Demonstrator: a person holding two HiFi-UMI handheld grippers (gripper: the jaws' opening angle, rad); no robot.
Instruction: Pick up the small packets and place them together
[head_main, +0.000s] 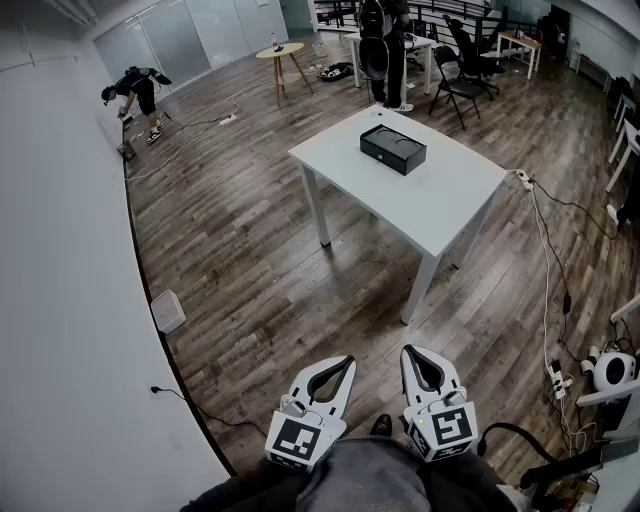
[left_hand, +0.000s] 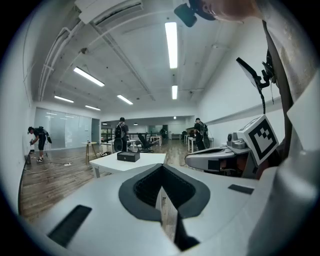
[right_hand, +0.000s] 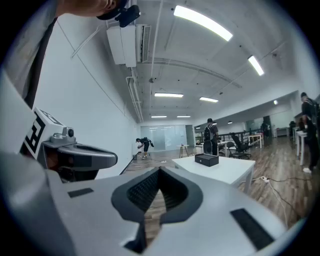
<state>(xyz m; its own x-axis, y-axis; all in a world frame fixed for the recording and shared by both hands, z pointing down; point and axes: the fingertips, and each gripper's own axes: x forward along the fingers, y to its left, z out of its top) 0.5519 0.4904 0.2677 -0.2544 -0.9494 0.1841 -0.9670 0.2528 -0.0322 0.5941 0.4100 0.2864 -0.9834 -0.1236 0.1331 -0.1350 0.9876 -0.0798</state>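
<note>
At the person's waist: the left gripper (head_main: 343, 362) and the right gripper (head_main: 412, 352) were held side by side close to the body, well apart from the white table (head_main: 440, 205)
Left jaws: clenched tip to tip in the left gripper view, with nothing between them
Right jaws: also clenched on nothing, the tips meeting in the right gripper view
Step in hand: by my reading, the approach to the table; no packet was near either gripper
Small packets: none could be made out in any view, so their look, colour and number could not be told
Black box (head_main: 393, 148): the only thing seen on the table, low, rectangular and dark, lying flat toward the far side; whether the packets lay inside it could not be told
Doing it well: cross the wooden floor (head_main: 250, 260) to the table's near edge and stay left of the cables (head_main: 545, 260) trailing at its right; release both jaws before reaching, and tip the grippers down toward the tabletop so their cameras show what lies there
Handling, a guess: small packets would likely be thin and light, so a gentle pinch on one edge, one packet at a time, would suit
Others in the room: a standing person (head_main: 385, 50) beyond the table and a crouching person (head_main: 140, 95) at the left wall, both well clear of the path
</note>
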